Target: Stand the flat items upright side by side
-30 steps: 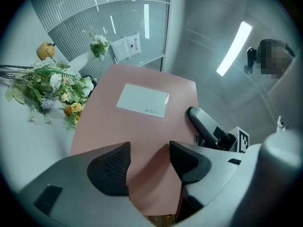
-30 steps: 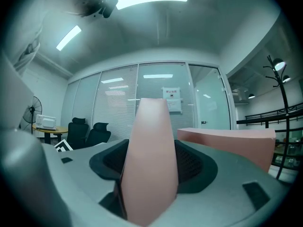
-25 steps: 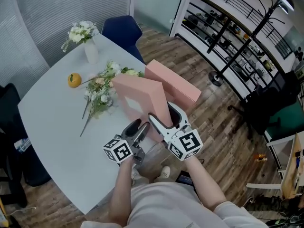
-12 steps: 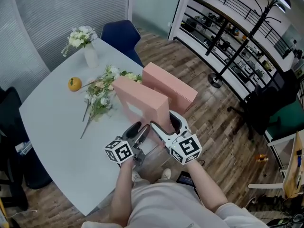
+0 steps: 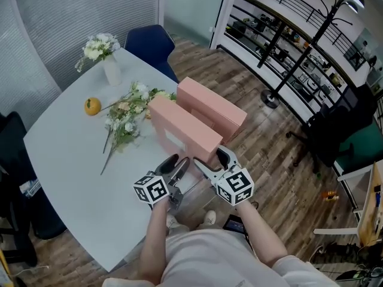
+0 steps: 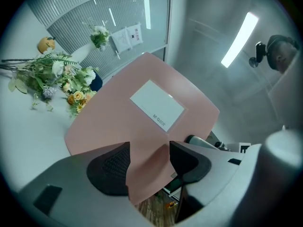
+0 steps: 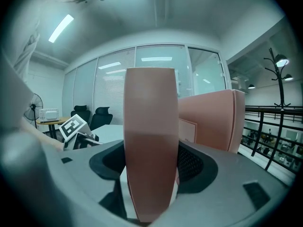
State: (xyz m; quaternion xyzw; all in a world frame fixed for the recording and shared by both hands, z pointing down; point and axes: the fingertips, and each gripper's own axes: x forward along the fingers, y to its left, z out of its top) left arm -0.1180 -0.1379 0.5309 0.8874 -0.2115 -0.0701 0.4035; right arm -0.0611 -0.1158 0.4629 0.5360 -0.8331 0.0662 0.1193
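Note:
Two flat pink boxes stand on edge, side by side, near the right edge of the white table point(image 5: 72, 160). The far box point(image 5: 210, 107) stands free. Both grippers hold the near box point(image 5: 182, 130) at its near end. My right gripper point(image 5: 210, 162) is shut on its narrow edge; in the right gripper view the near box point(image 7: 150, 136) fills the jaws, with the far box point(image 7: 208, 119) just to its right. My left gripper point(image 5: 177, 167) is shut on its lower corner. In the left gripper view the near box's white-labelled face point(image 6: 142, 112) rises above the jaws.
Loose cut flowers point(image 5: 127, 115) lie left of the boxes, with an orange point(image 5: 92, 106) and a white vase of flowers point(image 5: 111, 68) beyond. A blue chair point(image 5: 149, 39) stands at the far side. Past the table's right edge is wooden floor with a coat stand point(image 5: 299, 46).
The near box has come down from a raised tilt and now stands level beside the far box. My right gripper has sunk with it; the left has barely moved.

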